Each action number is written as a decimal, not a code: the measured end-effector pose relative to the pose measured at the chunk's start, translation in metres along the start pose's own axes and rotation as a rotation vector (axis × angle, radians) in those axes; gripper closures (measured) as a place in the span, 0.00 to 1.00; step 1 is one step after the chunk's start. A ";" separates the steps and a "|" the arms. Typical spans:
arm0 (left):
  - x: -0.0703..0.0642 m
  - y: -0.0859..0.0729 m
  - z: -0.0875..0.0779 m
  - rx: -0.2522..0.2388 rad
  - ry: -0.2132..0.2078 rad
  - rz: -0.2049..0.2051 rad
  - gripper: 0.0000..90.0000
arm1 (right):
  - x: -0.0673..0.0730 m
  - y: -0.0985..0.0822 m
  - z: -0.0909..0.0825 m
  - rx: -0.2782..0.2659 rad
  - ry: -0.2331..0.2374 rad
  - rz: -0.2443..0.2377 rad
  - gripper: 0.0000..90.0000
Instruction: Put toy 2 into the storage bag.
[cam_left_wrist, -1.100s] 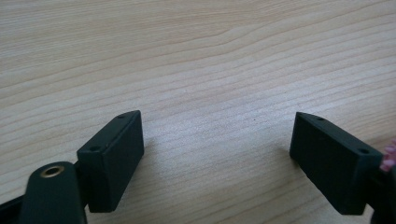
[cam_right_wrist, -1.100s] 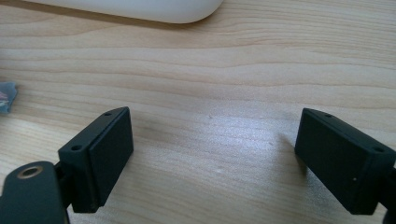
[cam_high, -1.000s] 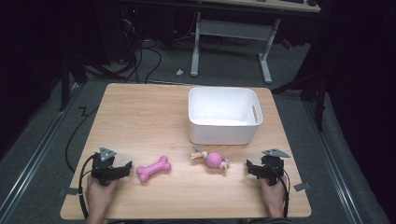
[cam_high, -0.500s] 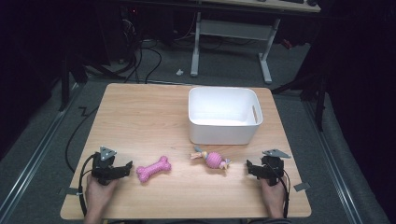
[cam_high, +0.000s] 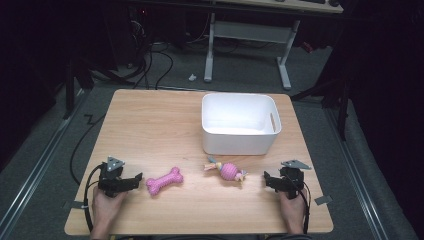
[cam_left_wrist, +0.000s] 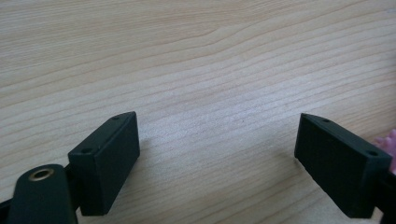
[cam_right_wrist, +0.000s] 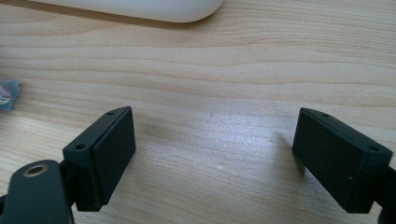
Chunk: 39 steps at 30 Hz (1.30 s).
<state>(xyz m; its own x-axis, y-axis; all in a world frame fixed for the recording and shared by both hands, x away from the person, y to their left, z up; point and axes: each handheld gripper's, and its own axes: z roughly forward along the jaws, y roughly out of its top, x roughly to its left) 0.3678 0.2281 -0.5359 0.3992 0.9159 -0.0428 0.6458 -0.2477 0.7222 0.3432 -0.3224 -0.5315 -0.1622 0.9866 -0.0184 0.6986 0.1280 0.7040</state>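
A pink bone-shaped toy (cam_high: 164, 181) lies on the wooden table (cam_high: 150, 130) near its front left. Just left of the bone, my left gripper (cam_high: 136, 179) rests on the table, open, with bare wood between its jaws; a pink edge of the bone (cam_left_wrist: 388, 141) peeks past its right jaw. A pink ball toy with rope ends (cam_high: 227, 171) lies right of the middle. My right gripper (cam_high: 268, 178) sits open at the front right, a short way from the ball toy, whose blue rope tip (cam_right_wrist: 9, 95) shows at the left edge.
A white plastic bin (cam_high: 240, 123) stands at the back right of the table, nothing visible inside; its lower rim (cam_right_wrist: 140, 9) crosses the top of the right gripper view. A hand holds each gripper at the table's front edge. Cables and desk legs lie on the floor beyond.
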 end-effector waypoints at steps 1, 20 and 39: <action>0.000 0.000 0.000 -0.001 -0.003 -0.002 0.16 | 0.000 0.000 0.000 0.000 0.000 0.000 0.15; -0.009 0.012 -0.018 -0.045 -0.073 0.026 0.23 | 0.000 0.000 0.000 -0.001 -0.001 -0.004 0.15; -0.028 0.035 -0.031 -0.082 -0.169 0.101 0.24 | 0.000 0.000 -0.001 -0.004 0.006 -0.011 0.17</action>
<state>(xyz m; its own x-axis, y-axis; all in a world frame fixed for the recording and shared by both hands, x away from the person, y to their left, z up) 0.3591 0.2039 -0.4886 0.5675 0.8197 -0.0775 0.5447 -0.3032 0.7819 0.3424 -0.3220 -0.5314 -0.1740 0.9845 -0.0222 0.6941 0.1386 0.7064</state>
